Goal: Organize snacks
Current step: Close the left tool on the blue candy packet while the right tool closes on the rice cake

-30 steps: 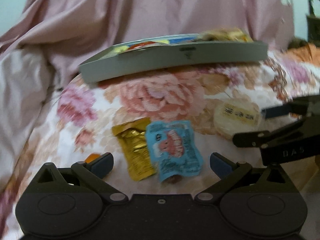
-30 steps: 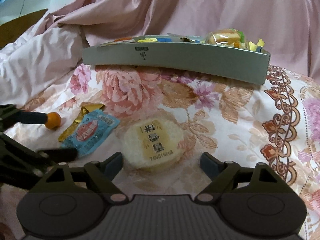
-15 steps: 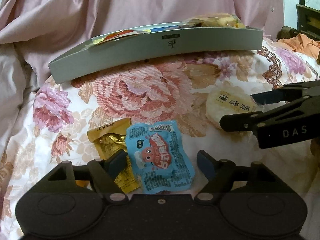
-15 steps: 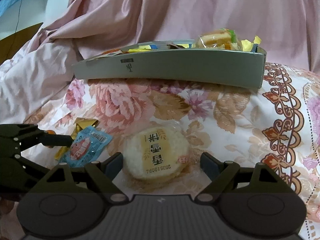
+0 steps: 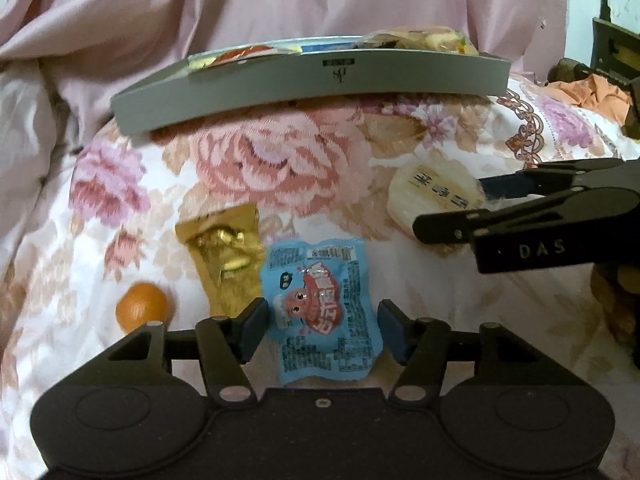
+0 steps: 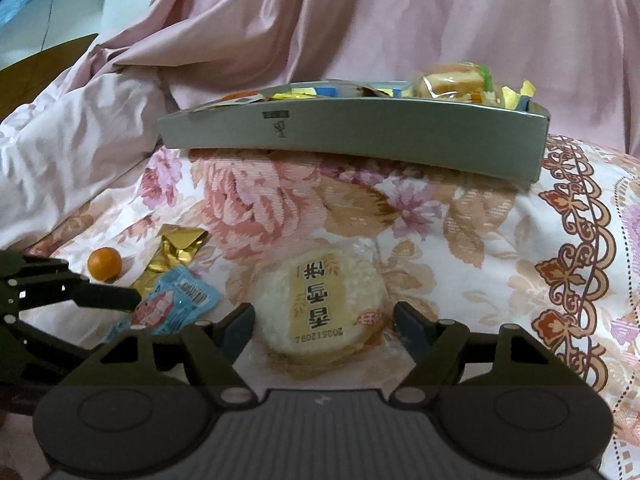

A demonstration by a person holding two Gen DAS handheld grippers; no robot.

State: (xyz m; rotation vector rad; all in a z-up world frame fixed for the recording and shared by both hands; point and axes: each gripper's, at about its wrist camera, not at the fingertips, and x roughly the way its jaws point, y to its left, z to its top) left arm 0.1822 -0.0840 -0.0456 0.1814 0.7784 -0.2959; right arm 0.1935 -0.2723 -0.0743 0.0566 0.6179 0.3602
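grippers (image 5: 322, 330) (image 6: 324, 326) straddle blue packet (image 5: 324, 312) and rice cracker (image 6: 320, 300)

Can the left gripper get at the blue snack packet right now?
Probably yes: the left gripper is open with its fingers either side of the blue plastic snack packet, nothing lying on top; the gold foil packet sits just beside it.

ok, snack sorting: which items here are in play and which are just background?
In play:
- blue packet, between the open left gripper fingers
- round rice cracker, between the open right gripper fingers
- gold packet
- orange ball
- grey tray, already holding snacks

Background:
- floral bedspread
- pink sheet
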